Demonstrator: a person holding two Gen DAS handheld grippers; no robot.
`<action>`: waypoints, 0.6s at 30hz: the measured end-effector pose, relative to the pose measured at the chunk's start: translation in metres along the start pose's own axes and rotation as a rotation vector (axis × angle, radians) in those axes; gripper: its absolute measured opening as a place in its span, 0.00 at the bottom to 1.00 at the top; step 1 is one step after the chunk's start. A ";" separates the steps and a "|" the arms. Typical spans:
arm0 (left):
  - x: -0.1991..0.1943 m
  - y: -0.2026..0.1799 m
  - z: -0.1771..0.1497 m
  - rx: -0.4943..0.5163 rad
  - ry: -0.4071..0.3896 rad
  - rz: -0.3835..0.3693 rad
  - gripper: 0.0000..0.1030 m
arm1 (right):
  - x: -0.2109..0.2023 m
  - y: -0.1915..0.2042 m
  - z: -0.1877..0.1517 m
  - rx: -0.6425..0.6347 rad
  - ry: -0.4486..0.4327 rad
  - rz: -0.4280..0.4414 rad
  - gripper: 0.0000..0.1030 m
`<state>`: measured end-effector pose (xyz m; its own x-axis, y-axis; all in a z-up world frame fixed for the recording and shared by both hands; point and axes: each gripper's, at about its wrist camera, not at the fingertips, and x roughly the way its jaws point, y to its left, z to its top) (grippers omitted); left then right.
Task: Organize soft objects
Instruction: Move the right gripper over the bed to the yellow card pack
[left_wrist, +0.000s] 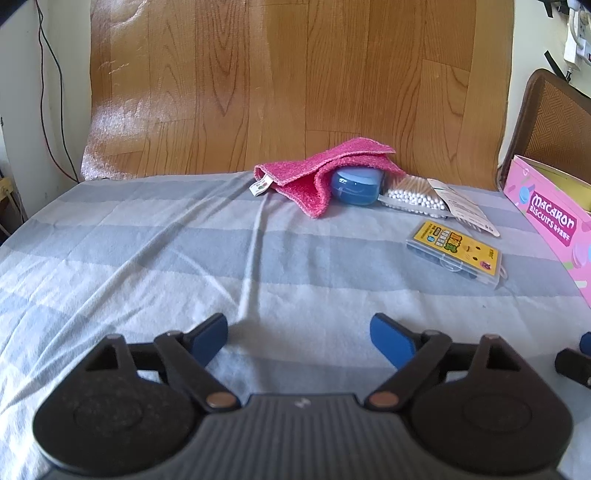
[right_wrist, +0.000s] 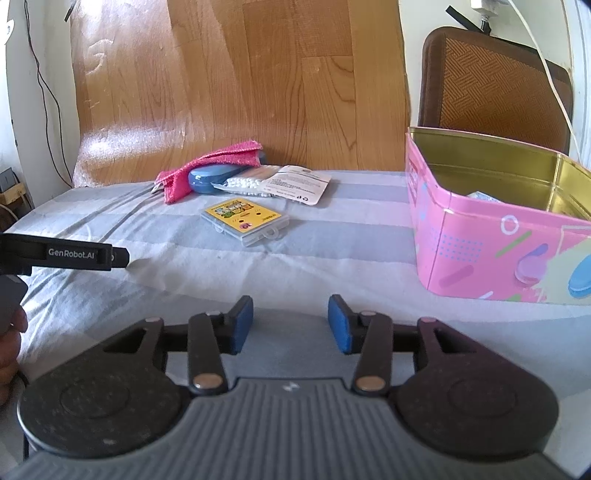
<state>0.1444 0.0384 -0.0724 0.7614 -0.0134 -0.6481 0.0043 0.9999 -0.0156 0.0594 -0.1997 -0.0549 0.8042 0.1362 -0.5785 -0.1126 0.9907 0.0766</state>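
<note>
A pink cloth lies crumpled at the back of the striped bed sheet, draped over a blue oval case. Beside the case lies a bag of cotton swabs. Nearer sits a clear flat box with a yellow label. My left gripper hovers open over bare sheet, well short of the cloth, nothing between its blue pads. My right gripper is also open and empty, left of the pink tin.
The pink biscuit tin stands open at the right with a small item inside. A brown woven chair back rises behind it. A wood-pattern sheet curves up behind the bed. Cables hang on the left wall. A hand shows at the left edge.
</note>
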 end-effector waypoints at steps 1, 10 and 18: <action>0.000 0.000 0.000 -0.001 0.001 -0.001 0.85 | 0.000 -0.001 0.000 0.003 -0.001 0.003 0.48; 0.001 0.003 0.001 -0.024 -0.002 0.006 0.86 | 0.001 0.002 0.001 -0.009 0.009 0.009 0.57; 0.000 0.005 0.001 -0.044 -0.005 0.012 0.86 | 0.019 0.010 0.013 -0.052 0.037 0.042 0.60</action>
<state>0.1451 0.0435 -0.0723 0.7646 -0.0015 -0.6445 -0.0330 0.9986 -0.0415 0.0812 -0.1868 -0.0547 0.7759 0.1763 -0.6057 -0.1765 0.9825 0.0599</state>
